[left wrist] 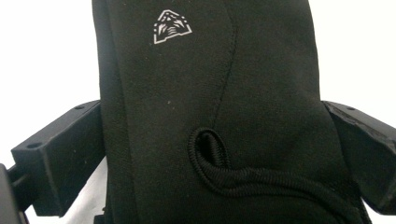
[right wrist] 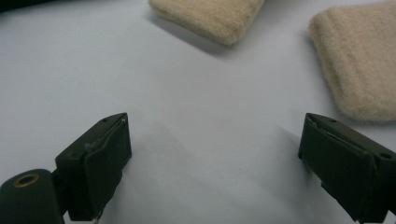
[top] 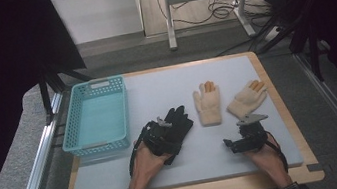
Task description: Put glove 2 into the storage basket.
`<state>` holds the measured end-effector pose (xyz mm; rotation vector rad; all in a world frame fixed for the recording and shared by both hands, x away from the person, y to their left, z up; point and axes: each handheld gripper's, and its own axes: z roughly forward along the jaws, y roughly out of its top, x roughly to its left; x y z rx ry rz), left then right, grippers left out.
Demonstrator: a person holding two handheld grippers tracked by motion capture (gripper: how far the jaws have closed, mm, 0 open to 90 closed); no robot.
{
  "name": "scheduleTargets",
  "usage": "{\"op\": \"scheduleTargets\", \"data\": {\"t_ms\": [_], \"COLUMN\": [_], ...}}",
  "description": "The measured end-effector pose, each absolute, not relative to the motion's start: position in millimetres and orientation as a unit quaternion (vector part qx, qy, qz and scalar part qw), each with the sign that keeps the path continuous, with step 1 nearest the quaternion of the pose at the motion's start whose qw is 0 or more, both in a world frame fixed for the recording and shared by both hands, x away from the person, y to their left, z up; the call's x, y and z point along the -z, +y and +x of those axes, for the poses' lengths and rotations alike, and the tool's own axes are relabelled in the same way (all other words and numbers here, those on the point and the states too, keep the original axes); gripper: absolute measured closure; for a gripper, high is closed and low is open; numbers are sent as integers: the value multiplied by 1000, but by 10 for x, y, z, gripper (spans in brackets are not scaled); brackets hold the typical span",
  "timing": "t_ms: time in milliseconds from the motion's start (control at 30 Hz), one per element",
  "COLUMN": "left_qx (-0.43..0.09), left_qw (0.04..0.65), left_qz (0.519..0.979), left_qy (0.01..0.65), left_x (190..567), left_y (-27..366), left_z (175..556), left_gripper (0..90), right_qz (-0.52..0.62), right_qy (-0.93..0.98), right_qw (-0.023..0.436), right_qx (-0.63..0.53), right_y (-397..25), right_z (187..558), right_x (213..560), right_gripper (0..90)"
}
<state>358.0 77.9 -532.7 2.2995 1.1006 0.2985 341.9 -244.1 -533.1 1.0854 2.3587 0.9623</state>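
Three gloves lie on the grey mat (top: pixel 118 180): a black glove (top: pixel 176 122) near the middle and two cream gloves (top: pixel 207 103) to its right. The left gripper (top: pixel 166 134) sits over the black glove's cuff end, its jaws spread on either side of the fabric and not yet pinching it. The right gripper (right wrist: pixel 215 154) rests open and empty on the mat, just short of the cream pair. To grip well, the left jaws should probably close squarely across the cuff, catching both layers near the corded loop (left wrist: pixel 219 161), so the glove lifts without slipping before any move toward the teal basket (top: pixel 71 125).
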Motion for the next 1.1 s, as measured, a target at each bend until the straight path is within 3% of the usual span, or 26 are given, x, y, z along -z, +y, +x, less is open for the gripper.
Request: {"op": "scheduleTargets", "data": {"t_ms": [200, 267, 533, 567, 733, 1100], "left_qx": [-114, -115, -111, -105, -95, -117], "left_qw": [270, 267, 271, 276, 293, 312], "left_qz": [865, 862, 849, 848, 842, 828], "left_qy": [408, 416, 440, 440, 443, 451], "left_x": [5314, 5286, 5205, 5197, 5160, 4753], "left_y": [744, 767, 948, 974, 1041, 1150], "left_z": [3582, 3593, 3671, 3680, 3698, 3821], "left_gripper": [6, 63, 482, 590, 647, 644], "right_qz": [385, 385, 385, 385, 385, 385], "right_qy": [837, 837, 837, 837, 837, 837], "right_qw": [185, 185, 185, 185, 185, 185], "right_qx": [-341, -341, -341, -341, -342, -341], "right_y": [-2441, -2441, -2441, -2441, -2442, -2442], "right_z": [3419, 3419, 3418, 3418, 3419, 3418], "right_x": [5331, 5331, 5331, 5331, 5331, 5331], "right_gripper": [89, 89, 89, 90, 91, 91]}}
